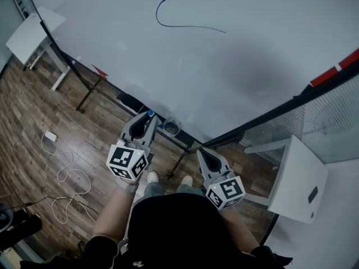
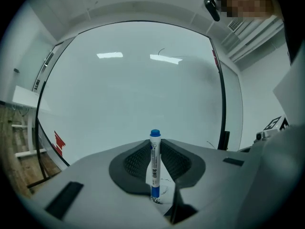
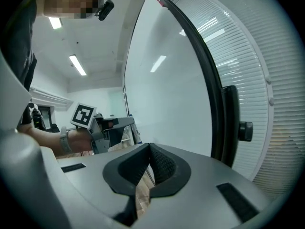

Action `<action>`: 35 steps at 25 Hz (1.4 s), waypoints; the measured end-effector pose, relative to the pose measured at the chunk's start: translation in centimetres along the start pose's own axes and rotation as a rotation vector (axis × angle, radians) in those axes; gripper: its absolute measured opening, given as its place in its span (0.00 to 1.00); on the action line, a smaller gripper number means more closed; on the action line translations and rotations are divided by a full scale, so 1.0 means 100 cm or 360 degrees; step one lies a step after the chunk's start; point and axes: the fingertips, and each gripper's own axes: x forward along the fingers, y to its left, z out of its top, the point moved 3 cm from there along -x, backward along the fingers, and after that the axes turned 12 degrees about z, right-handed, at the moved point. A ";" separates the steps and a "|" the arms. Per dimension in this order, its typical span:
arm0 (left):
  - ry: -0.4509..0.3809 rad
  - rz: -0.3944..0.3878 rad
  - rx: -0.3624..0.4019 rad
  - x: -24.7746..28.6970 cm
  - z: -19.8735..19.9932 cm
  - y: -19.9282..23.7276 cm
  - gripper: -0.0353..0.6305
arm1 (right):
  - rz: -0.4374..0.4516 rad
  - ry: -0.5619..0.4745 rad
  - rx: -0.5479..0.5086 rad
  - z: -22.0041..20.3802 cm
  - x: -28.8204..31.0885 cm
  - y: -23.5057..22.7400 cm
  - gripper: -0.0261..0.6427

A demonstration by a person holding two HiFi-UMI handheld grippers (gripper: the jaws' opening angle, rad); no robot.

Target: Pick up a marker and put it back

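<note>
Left gripper view: the marker [image 2: 155,166] stood upright between the jaws, blue cap outward and just past their tips.
Marker's place: held off the ledge, in front of the lower part of the whiteboard [image 2: 133,94].
Left gripper [image 2: 155,147]: clamped on the marker's white barrel, both ribbed pads against it.
Right gripper [image 3: 150,149]: jaws pressed together with nothing between them, held low near the board's right frame.
Head view: the left gripper pointed at the ledge [image 1: 134,102] under the board; a small round thing [image 1: 171,126] lay there just beside its tip.
Board: a thin curved blue line [image 1: 185,24] showed high on it.
Floor [image 1: 33,111]: wood planks with a loose white cable [image 1: 67,178] well to the left.
Risk, slipping: the barrel was round and smooth, so it could have turned or slid in the pads if the grip eased early.
Risk, dropping: the ledge looked narrow, and a marker let go tilted or off-centre could have rolled off to the floor.
Risk, knocking: the cap led the way and could have struck the board or the round thing.
Hidden: the marker's rear end sat behind the jaws.
Hard to tell: what the round thing was, the print on the barrel, and whether the ledge had a lip.
</note>
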 end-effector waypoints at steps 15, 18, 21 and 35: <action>0.0039 0.0342 0.0149 -0.073 0.001 0.046 0.18 | 0.0430 0.0022 -0.0100 0.020 0.068 0.031 0.08; 0.0058 0.0418 0.0147 -0.087 -0.003 0.055 0.18 | 0.0514 0.0039 -0.0120 0.020 0.079 0.039 0.08; 0.0074 0.0483 0.0143 -0.100 -0.007 0.063 0.18 | 0.0576 0.0053 -0.0128 0.019 0.088 0.046 0.08; 0.0143 0.0606 0.0107 -0.125 -0.024 0.079 0.18 | 0.0674 0.0078 -0.0135 0.021 0.108 0.048 0.08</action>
